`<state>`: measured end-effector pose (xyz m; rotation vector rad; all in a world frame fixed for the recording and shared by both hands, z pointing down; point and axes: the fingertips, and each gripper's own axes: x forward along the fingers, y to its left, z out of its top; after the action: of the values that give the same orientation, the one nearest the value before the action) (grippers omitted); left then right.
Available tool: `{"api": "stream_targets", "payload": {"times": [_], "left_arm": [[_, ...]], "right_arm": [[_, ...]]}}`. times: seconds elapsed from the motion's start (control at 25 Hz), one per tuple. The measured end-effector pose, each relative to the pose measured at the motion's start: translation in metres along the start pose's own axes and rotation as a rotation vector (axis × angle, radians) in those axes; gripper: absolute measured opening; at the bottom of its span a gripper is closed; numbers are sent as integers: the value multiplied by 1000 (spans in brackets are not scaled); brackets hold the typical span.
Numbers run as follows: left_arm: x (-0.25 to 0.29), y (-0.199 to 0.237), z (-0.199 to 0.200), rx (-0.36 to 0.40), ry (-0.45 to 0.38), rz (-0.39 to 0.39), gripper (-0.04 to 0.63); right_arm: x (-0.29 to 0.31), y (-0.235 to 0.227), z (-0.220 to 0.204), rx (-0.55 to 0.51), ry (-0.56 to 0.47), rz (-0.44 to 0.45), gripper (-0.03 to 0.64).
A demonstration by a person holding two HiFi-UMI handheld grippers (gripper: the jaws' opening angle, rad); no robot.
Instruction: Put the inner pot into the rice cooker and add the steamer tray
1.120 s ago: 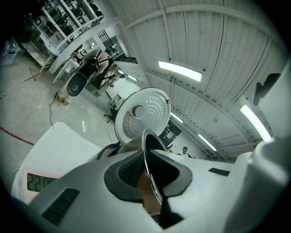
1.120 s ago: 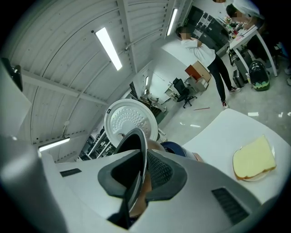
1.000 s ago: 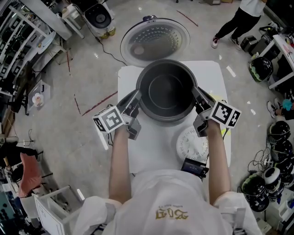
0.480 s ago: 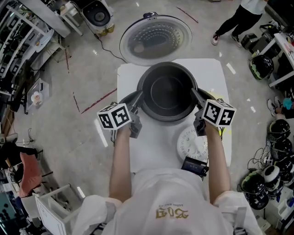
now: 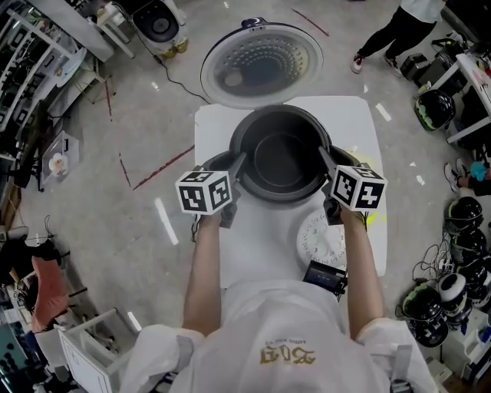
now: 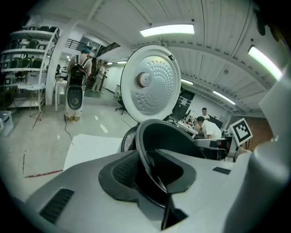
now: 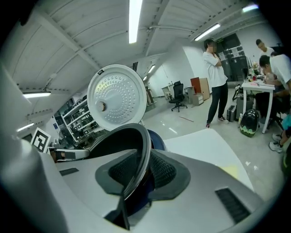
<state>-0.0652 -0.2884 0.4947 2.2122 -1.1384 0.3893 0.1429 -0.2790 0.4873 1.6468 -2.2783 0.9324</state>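
Note:
The dark inner pot (image 5: 281, 161) sits low in the rice cooker (image 5: 217, 161) on the white table (image 5: 257, 246), under the cooker's open lid (image 5: 261, 63). My left gripper (image 5: 236, 166) straddles the pot's left rim and my right gripper (image 5: 325, 160) the right rim. Both pairs of jaws have just been opening. In the left gripper view the rim (image 6: 148, 154) runs between the left gripper's (image 6: 150, 161) pads with a dark gap beside it. In the right gripper view the rim (image 7: 138, 154) likewise stands loose between the right gripper's (image 7: 142, 166) pads. The white round steamer tray (image 5: 321, 239) lies on the table near the right hand.
A black device (image 5: 322, 278) lies at the table's near edge and a yellow patch (image 5: 374, 219) at its right edge. A second cooker (image 5: 157, 23) stands on the floor far left. A person (image 5: 399, 34) stands at the far right, near helmets (image 5: 433, 107).
The pot has sunk lower into the cooker with both hands. Both grippers have rolled so their marker cubes face up. The jaws stand wider round the rim.

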Motion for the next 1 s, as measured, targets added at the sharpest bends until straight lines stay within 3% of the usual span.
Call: {"api": "stream_targets", "payload": {"times": [0.2, 0.48, 0.8, 1.0], "left_arm": [[2, -4, 1, 23, 17, -31, 151], [-6, 0, 6, 131, -23, 14, 147], [-43, -5, 13, 146, -83, -71, 140], [-65, -18, -1, 169, -84, -154, 141]], "right_arm": [[-1, -3, 0, -88, 0, -72, 91], [-13, 1, -9, -78, -19, -106, 91], [-55, 26, -20, -42, -84, -176, 95], [-85, 42, -48, -12, -104, -240, 106]]}}
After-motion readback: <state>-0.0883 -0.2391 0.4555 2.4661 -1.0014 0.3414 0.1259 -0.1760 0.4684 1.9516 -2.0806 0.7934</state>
